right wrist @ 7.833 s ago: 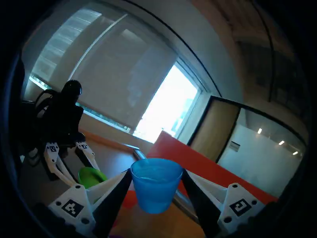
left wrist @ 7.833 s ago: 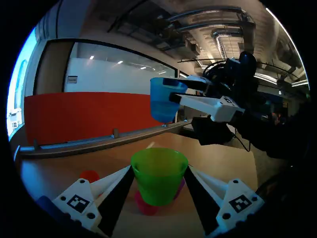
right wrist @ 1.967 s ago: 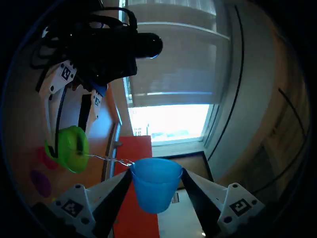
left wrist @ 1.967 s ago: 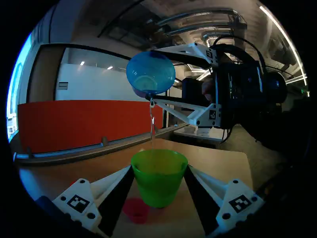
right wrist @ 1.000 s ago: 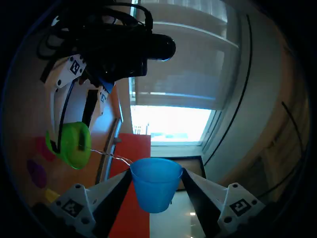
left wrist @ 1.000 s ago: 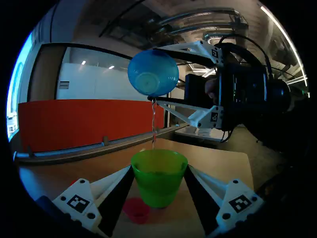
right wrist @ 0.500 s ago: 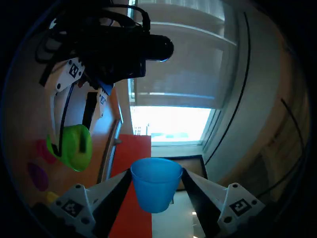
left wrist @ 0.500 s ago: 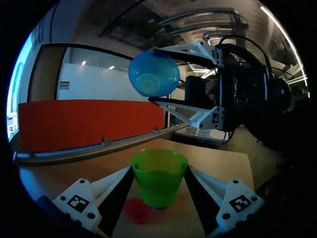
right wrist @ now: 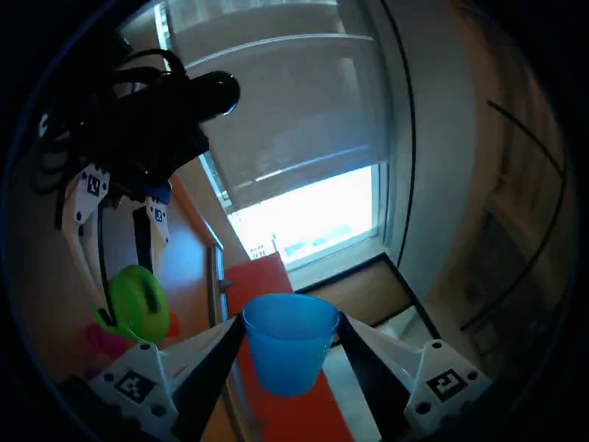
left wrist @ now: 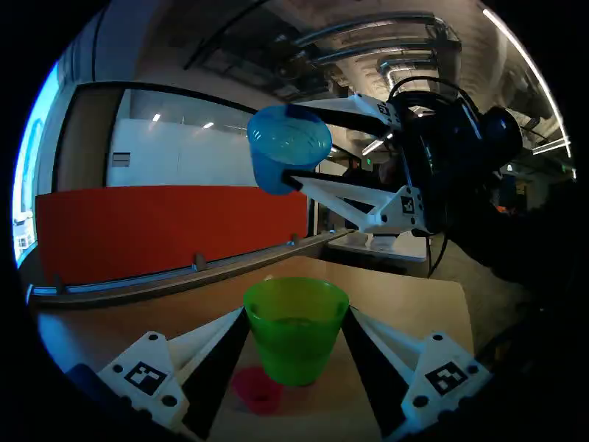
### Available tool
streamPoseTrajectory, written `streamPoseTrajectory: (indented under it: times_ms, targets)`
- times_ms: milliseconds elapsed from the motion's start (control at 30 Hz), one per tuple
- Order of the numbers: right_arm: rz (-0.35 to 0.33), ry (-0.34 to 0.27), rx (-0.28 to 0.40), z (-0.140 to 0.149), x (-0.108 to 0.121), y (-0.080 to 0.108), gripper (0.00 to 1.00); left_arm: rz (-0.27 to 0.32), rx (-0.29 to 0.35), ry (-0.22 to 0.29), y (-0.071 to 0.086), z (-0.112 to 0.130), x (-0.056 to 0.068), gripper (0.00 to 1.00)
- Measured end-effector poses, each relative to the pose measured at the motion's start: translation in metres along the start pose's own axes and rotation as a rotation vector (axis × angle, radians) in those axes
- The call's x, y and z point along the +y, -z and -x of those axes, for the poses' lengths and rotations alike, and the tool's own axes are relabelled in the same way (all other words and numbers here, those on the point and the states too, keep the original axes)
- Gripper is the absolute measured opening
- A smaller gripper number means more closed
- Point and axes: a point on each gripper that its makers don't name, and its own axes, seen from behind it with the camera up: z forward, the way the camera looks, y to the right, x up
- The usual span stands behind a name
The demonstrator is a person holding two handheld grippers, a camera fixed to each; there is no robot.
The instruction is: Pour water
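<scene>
A green cup (left wrist: 296, 331) holding some water stands upright between my left gripper's fingers (left wrist: 294, 346), which press on both its sides, held above the wooden table (left wrist: 412, 295). Higher up and behind it, my right gripper (left wrist: 291, 158) grips a blue cup (left wrist: 286, 156), tilted partly back toward upright with its mouth facing up and right. In the right gripper view the blue cup (right wrist: 290, 352) sits between my right gripper's fingers (right wrist: 290, 357), and the green cup (right wrist: 136, 302) shows at lower left in the left gripper (right wrist: 125, 295). No water stream is visible.
A pink cup (left wrist: 258, 389) lies on the table below the green cup. An orange wall panel (left wrist: 162, 225) and a metal rail (left wrist: 191, 267) run along the table's far edge. A bright window (right wrist: 309, 210) with blinds is behind.
The water stream seen a second ago has stopped. The blue cup has turned back from its steep tilt toward upright. The green cup has stayed put.
</scene>
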Motion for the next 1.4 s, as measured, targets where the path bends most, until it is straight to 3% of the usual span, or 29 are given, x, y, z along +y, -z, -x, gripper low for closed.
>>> streamPoseTrajectory:
  times_ms: [233, 567, 767, 1067, 1400]
  targets:
    - [-0.012, -0.255, -0.006, 0.004, -0.011, 0.006, 0.93, -0.008, -0.012, -0.001, 0.0, 0.002, -0.003, 0.86]
    - [-0.045, -0.68, -0.004, 0.007, -0.028, 0.014, 0.93, -0.015, -0.025, -0.008, 0.002, 0.003, -0.006, 0.86]
    - [-0.064, -0.871, -0.001, 0.009, -0.03, 0.019, 0.93, -0.02, -0.041, -0.016, 0.003, 0.006, -0.008, 0.86]
    - [-0.099, -1.002, -0.046, 0.017, -0.045, 0.026, 0.93, -0.025, -0.09, -0.034, 0.007, 0.012, -0.011, 0.86]
    - [-0.163, -1.075, -0.095, 0.027, -0.068, 0.044, 0.93, -0.04, -0.183, -0.085, 0.013, 0.031, -0.013, 0.86]
